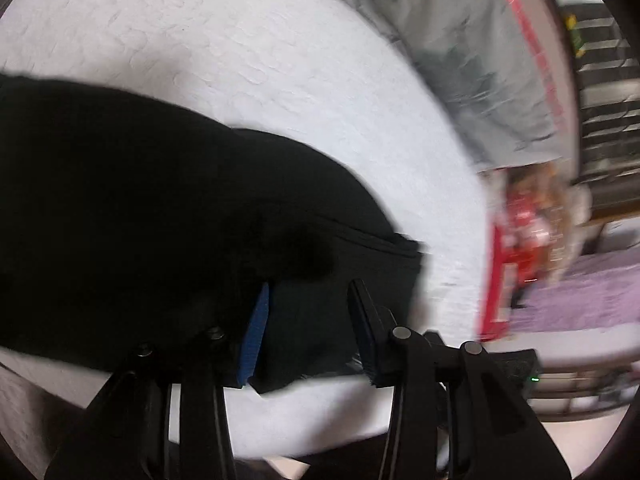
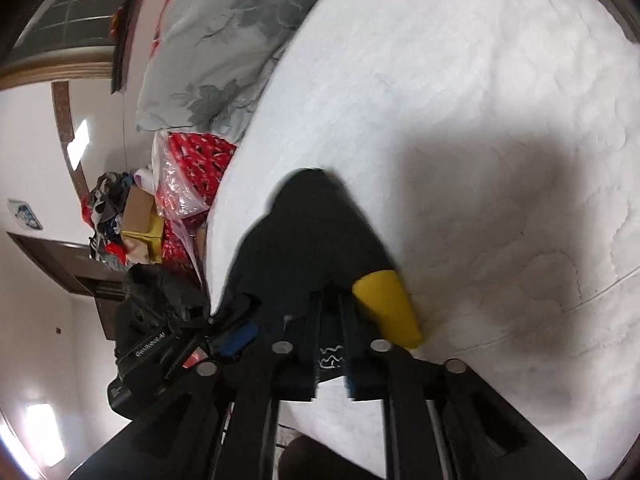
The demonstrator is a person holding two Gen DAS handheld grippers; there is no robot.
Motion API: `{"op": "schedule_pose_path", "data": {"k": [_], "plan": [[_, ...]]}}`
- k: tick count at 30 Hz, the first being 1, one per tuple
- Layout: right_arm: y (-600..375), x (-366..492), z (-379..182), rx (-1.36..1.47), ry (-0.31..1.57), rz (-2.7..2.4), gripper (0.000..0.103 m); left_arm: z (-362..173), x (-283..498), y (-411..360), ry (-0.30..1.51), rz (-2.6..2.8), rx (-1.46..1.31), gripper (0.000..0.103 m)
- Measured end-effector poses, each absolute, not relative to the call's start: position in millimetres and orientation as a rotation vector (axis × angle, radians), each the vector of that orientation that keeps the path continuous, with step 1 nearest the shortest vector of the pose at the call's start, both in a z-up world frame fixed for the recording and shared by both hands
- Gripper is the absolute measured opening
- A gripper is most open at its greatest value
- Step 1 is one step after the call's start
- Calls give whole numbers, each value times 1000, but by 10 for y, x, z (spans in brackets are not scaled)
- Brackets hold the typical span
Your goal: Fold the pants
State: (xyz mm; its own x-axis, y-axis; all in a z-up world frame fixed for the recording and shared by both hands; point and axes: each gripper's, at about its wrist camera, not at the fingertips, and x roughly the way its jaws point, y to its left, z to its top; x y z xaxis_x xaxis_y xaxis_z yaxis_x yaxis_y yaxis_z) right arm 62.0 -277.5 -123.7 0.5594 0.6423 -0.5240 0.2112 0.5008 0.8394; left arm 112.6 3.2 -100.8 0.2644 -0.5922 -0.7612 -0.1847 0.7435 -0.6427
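The left gripper point(image 1: 308, 300) stands apart over the folded black fabric pants point(image 1: 140, 208) — pads off the cloth — on the white quilted mattress point(image 1: 240, 40); whether the right gripper point(image 2: 332, 308) grips them, I cannot tell.

Pants point(image 1: 140, 208) lie on mattress point(image 1: 240, 60), pillow point(image 1: 460, 40) behind

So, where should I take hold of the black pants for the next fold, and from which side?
Probably at the hemmed end of the black pants, nearest the bed edge. It lies flat on the white bed cover, so come from above at the open side and pinch the stacked layers together.
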Motion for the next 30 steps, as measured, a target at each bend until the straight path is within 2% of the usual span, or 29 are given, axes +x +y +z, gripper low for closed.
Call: {"op": "schedule_pose_path", "data": {"k": [1, 2, 3, 9, 17, 21, 30], "plan": [[-2748, 600, -1106, 996, 947, 331, 48, -980, 1069, 79, 1287, -321, -735, 43], [-2723, 586, -1039, 956, 937, 333, 64, -974, 1018, 116, 1282, -307, -716, 51], [-2696, 582, -990, 916, 930, 324, 66, -996, 980, 140, 1281, -293, -700, 53], [-2639, 608, -1152, 870, 985, 246, 62, -1167, 956, 153, 1308, -268, -657, 54], [-2333, 513, -632, 664, 955, 267, 65, -762, 736, 399, 1187, -195, -568, 54], [-1980, 435, -465, 500, 955, 260, 74, -592, 625, 659, 1111, -101, -482, 54], [-1010, 306, -402, 250, 977, 314, 81, -491, 511, 1205, 1048, 21, -379, 54]]}}
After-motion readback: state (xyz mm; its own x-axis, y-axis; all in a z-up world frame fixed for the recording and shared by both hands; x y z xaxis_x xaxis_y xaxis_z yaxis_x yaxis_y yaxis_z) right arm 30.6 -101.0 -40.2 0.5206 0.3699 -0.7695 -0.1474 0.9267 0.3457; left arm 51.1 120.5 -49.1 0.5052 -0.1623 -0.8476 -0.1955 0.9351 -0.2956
